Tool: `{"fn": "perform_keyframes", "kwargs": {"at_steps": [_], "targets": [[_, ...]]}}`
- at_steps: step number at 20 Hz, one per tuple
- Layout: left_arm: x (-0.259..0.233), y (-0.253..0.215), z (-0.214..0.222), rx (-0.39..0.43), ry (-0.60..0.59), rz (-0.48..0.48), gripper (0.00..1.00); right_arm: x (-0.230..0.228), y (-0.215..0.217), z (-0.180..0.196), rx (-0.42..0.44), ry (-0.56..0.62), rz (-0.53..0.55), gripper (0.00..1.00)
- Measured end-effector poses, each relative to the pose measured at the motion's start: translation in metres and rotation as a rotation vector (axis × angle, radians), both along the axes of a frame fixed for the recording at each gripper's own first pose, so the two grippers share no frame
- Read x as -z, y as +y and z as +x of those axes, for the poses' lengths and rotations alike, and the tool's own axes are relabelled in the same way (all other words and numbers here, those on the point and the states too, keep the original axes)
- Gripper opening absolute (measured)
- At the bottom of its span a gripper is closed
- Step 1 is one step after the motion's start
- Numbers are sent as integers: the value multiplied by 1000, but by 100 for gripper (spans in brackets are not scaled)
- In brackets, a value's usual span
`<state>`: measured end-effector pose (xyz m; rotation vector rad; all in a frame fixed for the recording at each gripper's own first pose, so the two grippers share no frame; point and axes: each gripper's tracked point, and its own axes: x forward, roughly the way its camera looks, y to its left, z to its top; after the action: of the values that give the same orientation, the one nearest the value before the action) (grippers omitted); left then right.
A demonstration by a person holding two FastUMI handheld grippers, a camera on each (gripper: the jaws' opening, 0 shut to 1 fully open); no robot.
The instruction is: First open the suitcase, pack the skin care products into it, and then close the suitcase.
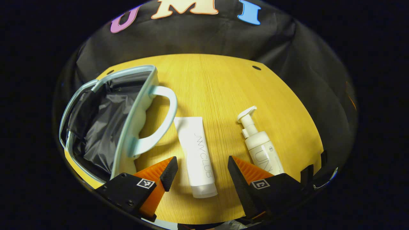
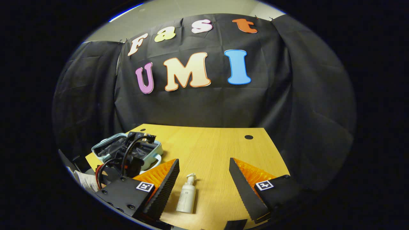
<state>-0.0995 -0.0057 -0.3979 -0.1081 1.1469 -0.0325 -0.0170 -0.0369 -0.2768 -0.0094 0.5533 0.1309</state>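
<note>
Pale-blue suitcase (image 1: 127, 127) lies open at the worktop's (image 1: 217, 83) left edge, dark lining exposed, ready for packing. Just beside its handle lies the tube (image 1: 196, 153), framed by the spread, empty left claw (image 1: 203, 174), probably lined up to take it. Near it lies the pump bottle (image 1: 260, 143). From higher up, the right gripper view shows the right claw (image 2: 204, 177), also spread and empty, over that bottle.
</note>
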Motion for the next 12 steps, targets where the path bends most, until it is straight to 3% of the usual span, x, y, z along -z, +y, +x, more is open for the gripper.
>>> {"fn": "perform_keyframes", "kwargs": {"at_steps": [3, 4, 6, 9, 10, 12], "targets": [[5, 13, 11, 12, -14, 46, 87, 20, 7, -6, -18, 56, -20, 99], [6, 15, 13, 17, -17, 54, 69, 27, 9, -8, -21, 76, -22, 99], [6, 15, 16, 30, -32, 40, 50, 46, 14, -11, -22, 137, -26, 100], [5, 17, 17, 16, -65, -9, 36, 82, 24, -20, -36, 264, -13, 99], [4, 17, 18, -9, -75, -42, 24, 95, 25, -25, -40, 308, -7, 100], [3, 18, 19, -47, -74, -105, 11, 124, 29, -35, -42, 406, -9, 99]]}}
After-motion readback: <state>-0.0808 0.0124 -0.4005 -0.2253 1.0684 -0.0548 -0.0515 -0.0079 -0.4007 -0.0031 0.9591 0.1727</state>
